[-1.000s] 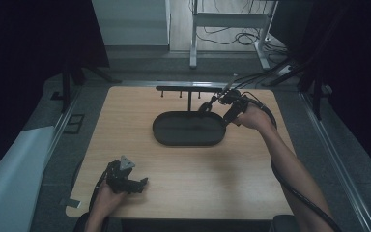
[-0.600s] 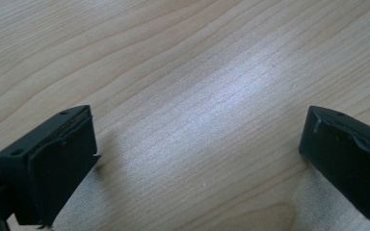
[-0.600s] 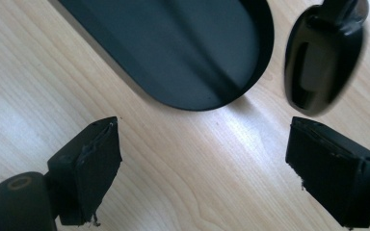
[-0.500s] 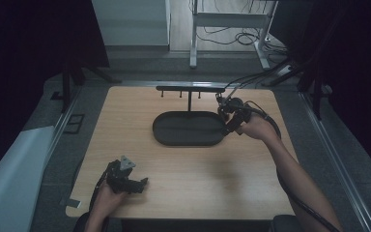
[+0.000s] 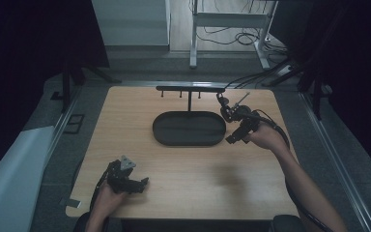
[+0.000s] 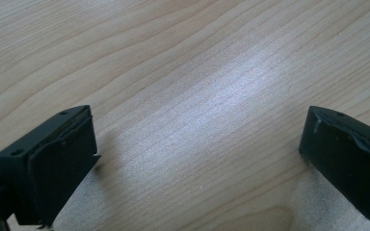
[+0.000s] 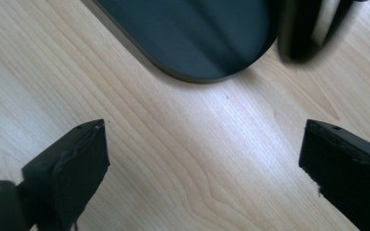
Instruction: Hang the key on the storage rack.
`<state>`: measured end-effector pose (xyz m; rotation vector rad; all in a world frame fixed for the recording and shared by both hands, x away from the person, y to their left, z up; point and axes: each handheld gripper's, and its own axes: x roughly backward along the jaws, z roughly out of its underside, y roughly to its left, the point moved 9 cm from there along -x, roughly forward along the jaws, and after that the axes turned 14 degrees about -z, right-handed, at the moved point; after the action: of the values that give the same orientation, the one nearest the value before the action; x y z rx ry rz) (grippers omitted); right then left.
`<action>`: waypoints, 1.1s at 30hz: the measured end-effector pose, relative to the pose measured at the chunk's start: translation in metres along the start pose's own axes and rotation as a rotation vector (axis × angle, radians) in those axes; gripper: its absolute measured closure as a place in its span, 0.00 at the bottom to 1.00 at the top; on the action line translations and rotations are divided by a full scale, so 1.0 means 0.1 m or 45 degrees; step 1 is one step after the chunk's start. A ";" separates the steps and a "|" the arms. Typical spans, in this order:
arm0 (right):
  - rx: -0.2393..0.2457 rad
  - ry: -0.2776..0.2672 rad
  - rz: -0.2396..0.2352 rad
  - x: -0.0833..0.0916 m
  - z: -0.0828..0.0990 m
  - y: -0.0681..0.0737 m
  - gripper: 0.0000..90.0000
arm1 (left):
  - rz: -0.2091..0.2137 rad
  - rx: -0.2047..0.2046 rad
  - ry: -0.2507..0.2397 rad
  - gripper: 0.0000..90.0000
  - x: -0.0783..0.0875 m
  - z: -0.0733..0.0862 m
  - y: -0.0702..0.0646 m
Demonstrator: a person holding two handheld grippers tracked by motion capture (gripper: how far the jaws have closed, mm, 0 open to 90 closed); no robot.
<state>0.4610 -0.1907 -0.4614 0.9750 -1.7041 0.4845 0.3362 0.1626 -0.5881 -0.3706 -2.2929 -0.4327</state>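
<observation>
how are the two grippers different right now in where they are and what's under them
The left gripper sits near the table's front edge; the right gripper is held farther back, beside the dark oval tray.
The left gripper looks down on bare wood; the right gripper also sees the tray's end.
Both are open and hold nothing.

Pale wood tabletop, grain running lengthwise. Dark oval tray near centre w/ a black T-shaped rack just behind it, small pegs hanging off the bar. Beyond: grey floor, cables, white frame legs. White sheet at left.
</observation>
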 end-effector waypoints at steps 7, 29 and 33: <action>-0.004 -0.024 -0.005 0.02 0.15 0.04 0.01 | 0.006 0.008 -0.005 0.00 0.01 -0.01 -0.01; -0.011 -0.096 -0.005 -0.08 0.66 0.22 0.00 | 0.030 0.015 -0.037 0.00 0.05 -0.06 -0.04; 0.000 -0.114 0.004 -0.12 0.75 0.27 0.00 | 0.025 0.002 -0.034 0.00 0.05 -0.05 -0.04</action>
<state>0.3964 -0.2249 -0.4956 1.0071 -1.7860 0.4484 0.3349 0.1575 -0.5818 -0.4005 -2.3136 -0.4184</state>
